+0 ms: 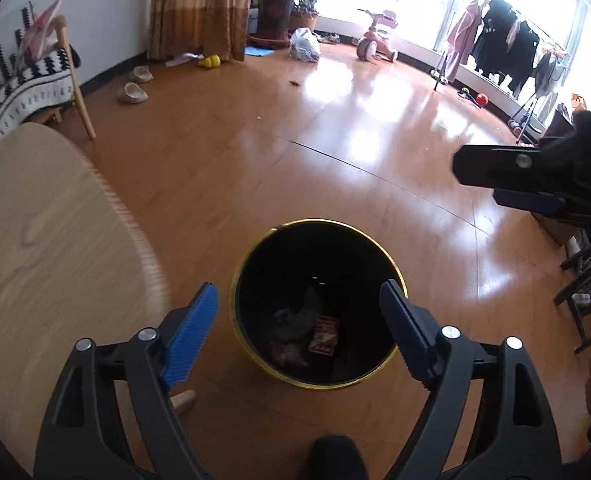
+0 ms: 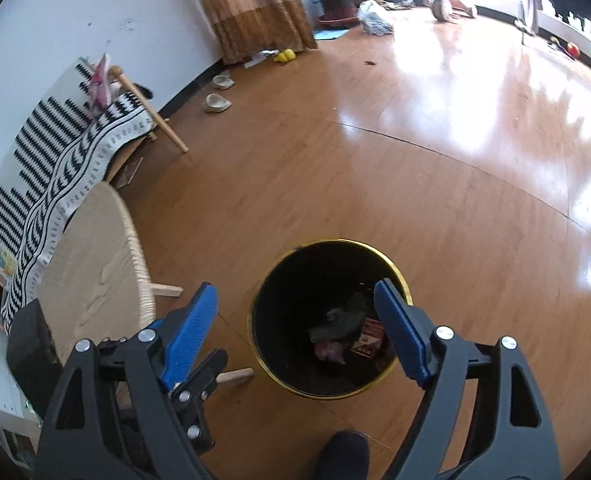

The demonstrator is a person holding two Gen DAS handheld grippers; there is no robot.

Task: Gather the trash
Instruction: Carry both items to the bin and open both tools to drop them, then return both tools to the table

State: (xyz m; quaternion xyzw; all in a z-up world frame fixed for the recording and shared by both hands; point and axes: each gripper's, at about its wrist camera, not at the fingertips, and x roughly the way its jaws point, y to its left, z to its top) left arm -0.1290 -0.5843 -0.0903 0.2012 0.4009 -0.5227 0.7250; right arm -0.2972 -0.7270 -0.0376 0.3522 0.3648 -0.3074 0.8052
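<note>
Right now both my tongs hang above the black bin point(image 1: 319, 304) with the gold rim, which stands on the wooden floor point(image 1: 335, 152) just beside the pale round counter point(image 1: 47, 264). My left tongs point(image 1: 299, 312) are released, blue pads spread wide with nothing between them, the bin's mouth showing through the gap. My right tongs point(image 2: 295, 312) are released too and grasp nothing; in the left view they point(image 1: 495, 176) reach in from the right edge, higher than the bin. Down inside the bin lies the trash point(image 2: 343, 332): a grey crumpled lump, something pinkish, and a small red and white packet point(image 2: 369, 338). My dark-socked foot point(image 2: 343, 456) shows at the bottom edge, near the bin. Farther off, a chair draped in a black and white blanket point(image 2: 55, 152) stands by the wall.
</note>
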